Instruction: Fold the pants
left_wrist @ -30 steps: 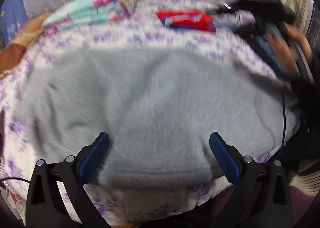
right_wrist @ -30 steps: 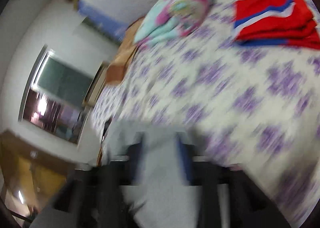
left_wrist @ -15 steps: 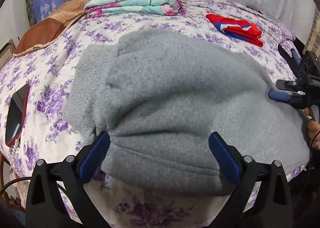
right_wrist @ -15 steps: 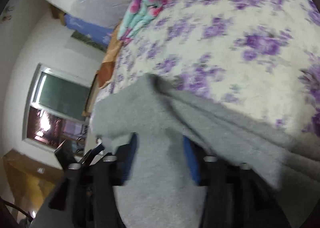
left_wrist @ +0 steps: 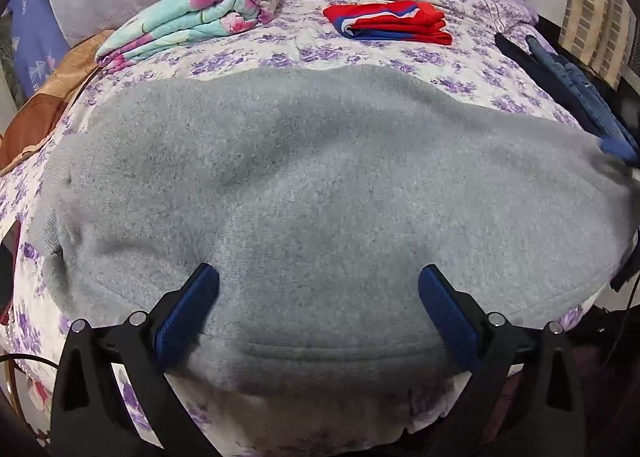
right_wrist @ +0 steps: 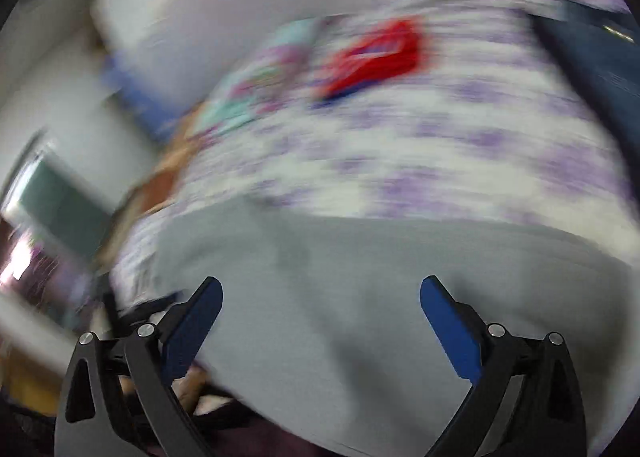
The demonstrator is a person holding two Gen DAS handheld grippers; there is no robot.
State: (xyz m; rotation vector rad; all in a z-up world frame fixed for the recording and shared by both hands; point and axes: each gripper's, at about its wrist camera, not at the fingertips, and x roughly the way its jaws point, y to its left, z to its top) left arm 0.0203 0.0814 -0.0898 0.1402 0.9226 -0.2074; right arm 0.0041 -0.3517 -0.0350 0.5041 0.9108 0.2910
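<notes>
Grey fleece pants (left_wrist: 320,197) lie spread across the bed with their hemmed near edge by the mattress front. My left gripper (left_wrist: 318,277) hovers open just over that near edge, nothing pinched between its blue pads. In the motion-blurred right wrist view, the same grey pants (right_wrist: 360,297) fill the lower half. My right gripper (right_wrist: 320,289) is over them with its jaws opening wide, no cloth between them. A blue fingertip (left_wrist: 618,149) of the right gripper shows at the pants' right end in the left wrist view.
The bed has a purple-flowered sheet (left_wrist: 460,69). A folded floral blanket (left_wrist: 192,23) and a folded red-and-blue garment (left_wrist: 388,21) lie at the back. Dark and denim clothes (left_wrist: 572,89) hang at the right edge, a brown cloth (left_wrist: 40,113) at the left.
My right gripper has let go of the grey cloth it was pinching, its jaws have spread wide, and its view has swung fast across the bed. The left gripper sits closer over the pants.
</notes>
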